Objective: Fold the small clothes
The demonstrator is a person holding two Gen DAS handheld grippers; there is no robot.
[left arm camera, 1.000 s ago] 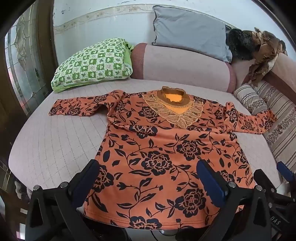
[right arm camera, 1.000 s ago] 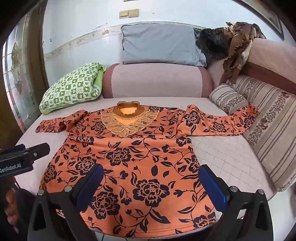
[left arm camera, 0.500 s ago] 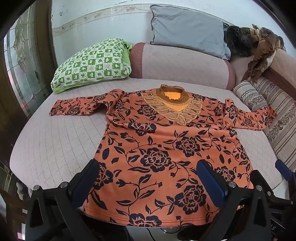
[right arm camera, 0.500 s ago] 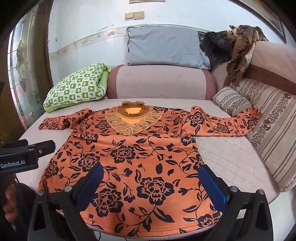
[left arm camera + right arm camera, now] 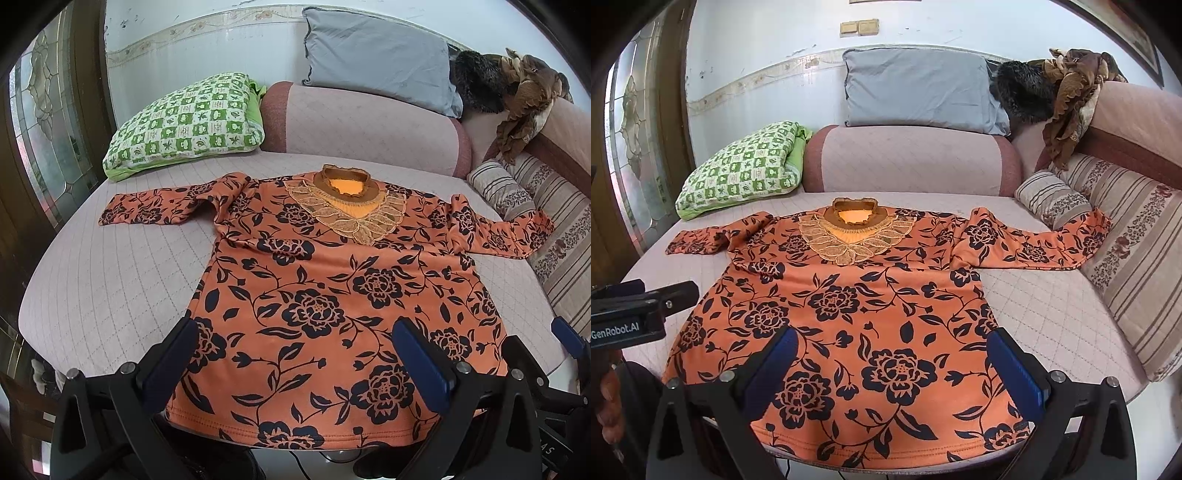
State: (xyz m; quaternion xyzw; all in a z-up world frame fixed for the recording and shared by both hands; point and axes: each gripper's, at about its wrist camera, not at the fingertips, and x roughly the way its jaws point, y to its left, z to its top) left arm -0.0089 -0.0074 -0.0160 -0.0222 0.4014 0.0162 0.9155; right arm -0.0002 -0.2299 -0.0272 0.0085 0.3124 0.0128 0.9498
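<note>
An orange floral top (image 5: 332,295) was seen spread flat, front side up, across the middle of both frames on a quilted pink daybed (image 5: 110,280), its collar toward the top of the frame and its hem at the lower edge. One sleeve was stretched toward the left of the frame, the other toward a striped cushion (image 5: 1137,266) at the right. The left gripper (image 5: 295,365) was held above the hem with its jaws set wide and nothing between them; the right gripper (image 5: 892,373) was likewise spread wide and empty over the hem. No fold had yet been made, so the task was judged to be at its opening step, with the garment laid out. A sleeve or side edge would probably need to be pinched next and carried inward over the body.
</note>
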